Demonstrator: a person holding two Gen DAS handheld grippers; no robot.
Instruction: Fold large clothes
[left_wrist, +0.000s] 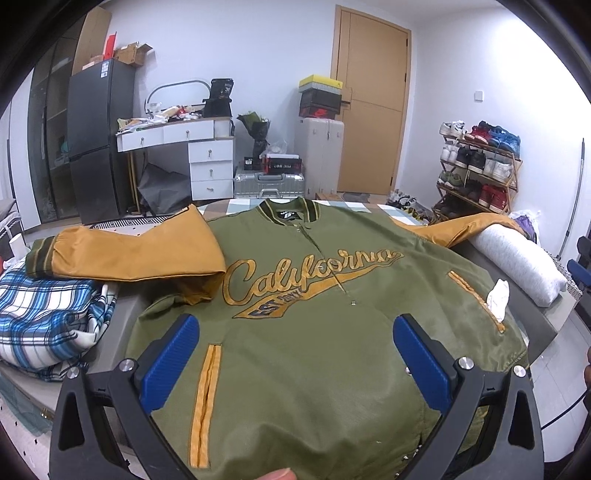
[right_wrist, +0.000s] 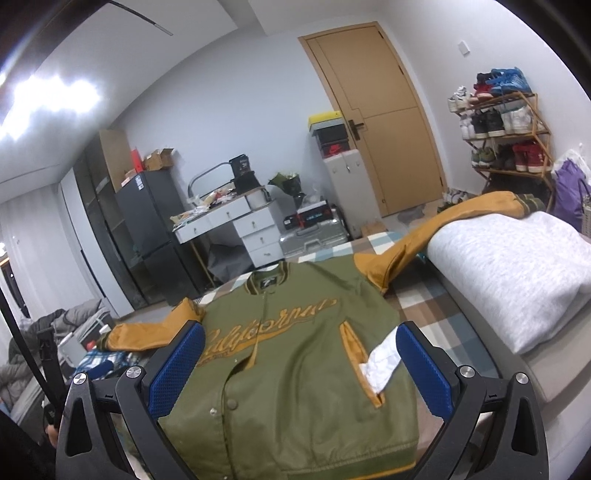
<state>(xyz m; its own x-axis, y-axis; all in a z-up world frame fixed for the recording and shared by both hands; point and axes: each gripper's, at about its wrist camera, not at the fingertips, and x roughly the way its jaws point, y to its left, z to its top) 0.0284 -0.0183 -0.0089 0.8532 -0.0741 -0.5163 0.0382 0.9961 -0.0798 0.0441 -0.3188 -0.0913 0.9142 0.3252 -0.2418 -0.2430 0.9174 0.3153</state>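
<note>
An olive-green bomber jacket (left_wrist: 314, 332) (right_wrist: 288, 354) with mustard sleeves and "California" lettering lies face up and spread flat on the bed. Its left sleeve (left_wrist: 125, 254) stretches out to the left, and its right sleeve (right_wrist: 443, 218) runs up over a grey bundle. A white scrap (left_wrist: 496, 299) (right_wrist: 380, 365) sticks out of the right pocket. My left gripper (left_wrist: 295, 354) hovers open above the jacket's lower front with nothing between its blue pads. My right gripper (right_wrist: 299, 365) is open too, higher up over the hem.
A blue plaid cloth (left_wrist: 44, 317) is heaped at the bed's left side. A folded grey garment (right_wrist: 517, 269) (left_wrist: 517, 262) lies on the right. Beyond the bed stand a white drawer desk (left_wrist: 207, 162), suitcases (left_wrist: 269, 182), a shoe rack (left_wrist: 480, 173) and a wooden door (left_wrist: 369, 99).
</note>
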